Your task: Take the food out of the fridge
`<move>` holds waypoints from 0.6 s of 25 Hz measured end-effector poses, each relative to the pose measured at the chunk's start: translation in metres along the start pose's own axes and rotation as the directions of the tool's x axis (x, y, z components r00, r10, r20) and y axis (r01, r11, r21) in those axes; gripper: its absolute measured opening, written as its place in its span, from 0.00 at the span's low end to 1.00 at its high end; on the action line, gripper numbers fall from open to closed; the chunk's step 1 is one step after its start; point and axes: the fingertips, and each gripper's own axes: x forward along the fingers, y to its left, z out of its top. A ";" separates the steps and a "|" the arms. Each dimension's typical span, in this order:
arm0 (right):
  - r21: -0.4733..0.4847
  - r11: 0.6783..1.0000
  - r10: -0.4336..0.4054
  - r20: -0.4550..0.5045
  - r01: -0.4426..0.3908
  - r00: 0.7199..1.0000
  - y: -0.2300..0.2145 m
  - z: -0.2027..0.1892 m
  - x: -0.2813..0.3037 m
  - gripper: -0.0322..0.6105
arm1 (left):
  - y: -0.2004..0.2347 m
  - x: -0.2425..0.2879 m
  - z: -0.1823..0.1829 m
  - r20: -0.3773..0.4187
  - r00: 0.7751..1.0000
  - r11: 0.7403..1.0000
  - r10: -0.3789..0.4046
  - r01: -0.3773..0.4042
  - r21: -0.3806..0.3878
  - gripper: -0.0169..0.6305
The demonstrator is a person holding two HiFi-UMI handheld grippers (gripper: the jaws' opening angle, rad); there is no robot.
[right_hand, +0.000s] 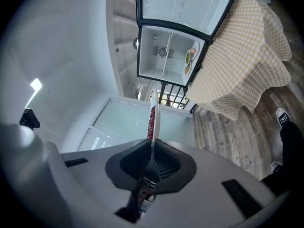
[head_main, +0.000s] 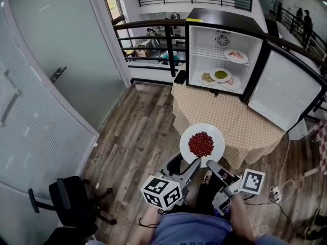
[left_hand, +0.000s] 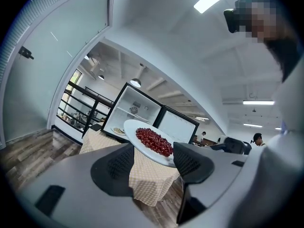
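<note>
A white plate [head_main: 202,144] heaped with red food hangs in the air just off the near edge of the checked table [head_main: 240,121]. My right gripper [head_main: 210,164] is shut on its near rim; in the right gripper view the plate [right_hand: 154,120] stands edge-on, clamped between the pads of the right gripper [right_hand: 152,163]. My left gripper [head_main: 196,163] is open beside the same rim, and in its own view the plate [left_hand: 152,144] shows between the spread jaws of the left gripper [left_hand: 152,164]. The small fridge [head_main: 225,22] stands open on the table with several plates of food [head_main: 220,75] inside.
The fridge door [head_main: 283,91] swings out to the right over the table. A glass wall with a door [head_main: 46,86] runs along the left. A black office chair [head_main: 71,203] stands at the lower left. Cables [head_main: 276,192] lie on the wood floor at the right.
</note>
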 end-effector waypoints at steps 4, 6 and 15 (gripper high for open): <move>-0.008 1.000 -0.003 0.020 0.003 1.000 0.002 -0.004 -0.010 0.09 | -0.009 -0.002 -0.003 -0.002 1.000 1.000 -0.019 0.019 0.002 0.44; -0.009 1.000 -0.002 0.027 0.002 1.000 0.003 -0.007 -0.013 0.09 | -0.011 -0.005 -0.004 -0.005 1.000 1.000 -0.025 0.025 0.003 0.44; -0.017 1.000 -0.005 0.027 0.005 1.000 0.004 -0.012 -0.014 0.09 | -0.012 -0.012 -0.005 -0.016 1.000 1.000 -0.022 0.022 0.009 0.44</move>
